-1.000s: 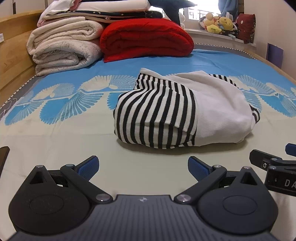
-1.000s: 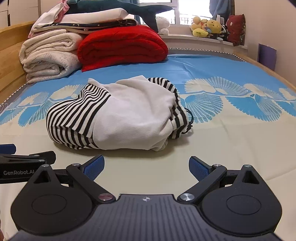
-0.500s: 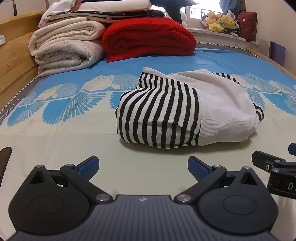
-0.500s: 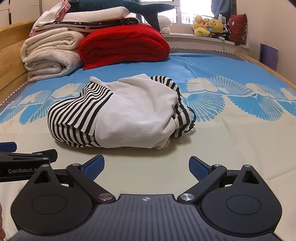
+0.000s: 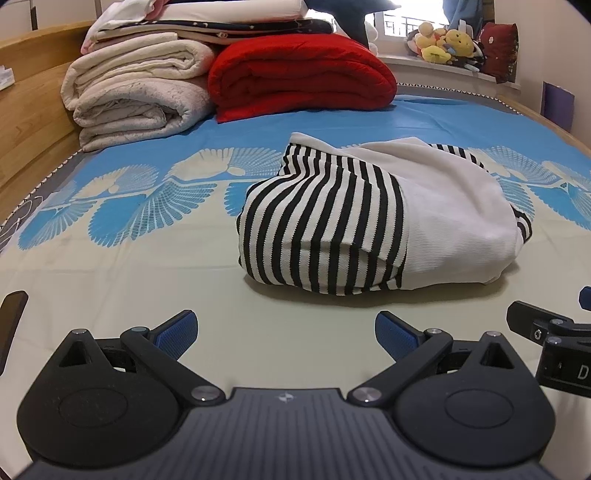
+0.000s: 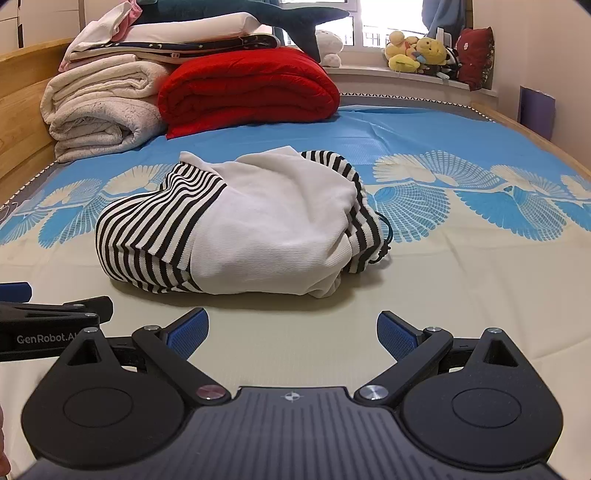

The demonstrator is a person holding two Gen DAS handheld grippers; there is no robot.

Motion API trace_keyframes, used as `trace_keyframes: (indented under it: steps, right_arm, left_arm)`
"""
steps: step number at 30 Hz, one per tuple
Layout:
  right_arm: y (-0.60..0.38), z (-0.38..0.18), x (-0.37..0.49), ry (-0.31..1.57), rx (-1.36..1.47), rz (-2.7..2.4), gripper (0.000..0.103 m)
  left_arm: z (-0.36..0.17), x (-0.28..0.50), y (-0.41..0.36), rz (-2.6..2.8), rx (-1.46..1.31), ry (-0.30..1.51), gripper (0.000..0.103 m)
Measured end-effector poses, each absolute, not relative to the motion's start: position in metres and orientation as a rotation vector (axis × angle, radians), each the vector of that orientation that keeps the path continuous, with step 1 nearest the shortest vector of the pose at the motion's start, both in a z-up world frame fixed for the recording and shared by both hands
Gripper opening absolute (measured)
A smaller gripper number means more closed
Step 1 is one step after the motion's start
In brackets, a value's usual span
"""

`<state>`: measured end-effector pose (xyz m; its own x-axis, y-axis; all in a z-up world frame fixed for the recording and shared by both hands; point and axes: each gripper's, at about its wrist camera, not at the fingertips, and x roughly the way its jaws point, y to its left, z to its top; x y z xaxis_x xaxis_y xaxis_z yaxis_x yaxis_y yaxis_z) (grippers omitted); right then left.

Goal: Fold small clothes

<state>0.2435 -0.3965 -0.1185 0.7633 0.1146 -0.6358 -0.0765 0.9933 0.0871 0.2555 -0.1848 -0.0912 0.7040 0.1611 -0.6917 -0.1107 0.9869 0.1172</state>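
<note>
"GenRobot.AI" lettering on left tool (image 6: 55, 317)

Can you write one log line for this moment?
left gripper: open, empty | right gripper: open, empty | black-and-white striped garment: bundled on bed sheet

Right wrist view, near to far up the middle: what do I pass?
Right tongs → black-and-white striped garment bundle → blue patterned bedsheet → folded red quilt → dark blue plush shark.

Readable lettering on the gripper bodies

The black plastic left gripper (image 6: 55, 325) reads "GenRobot.A", cut off; the black right gripper (image 5: 554, 332) shows only "D".
</note>
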Motion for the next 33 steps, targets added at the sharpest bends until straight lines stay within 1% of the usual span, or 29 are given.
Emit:
trace_keyframes:
  steps: [27, 33]
  right_arm:
    - [-0.3937, -0.1186, 0.2429, 0.693, 0.045, 0.107, 0.098]
    - [-0.3935, -0.1185, 0.2428, 0.696, 0.044, 0.111, 0.098]
  left_arm:
    - [-0.0923, 0.255, -0.1861, 0.159, 0.085, 0.772, 0.102]
    - [-0.0916, 0.2528, -0.1893, 0.174, 0.112, 0.749, 0.102]
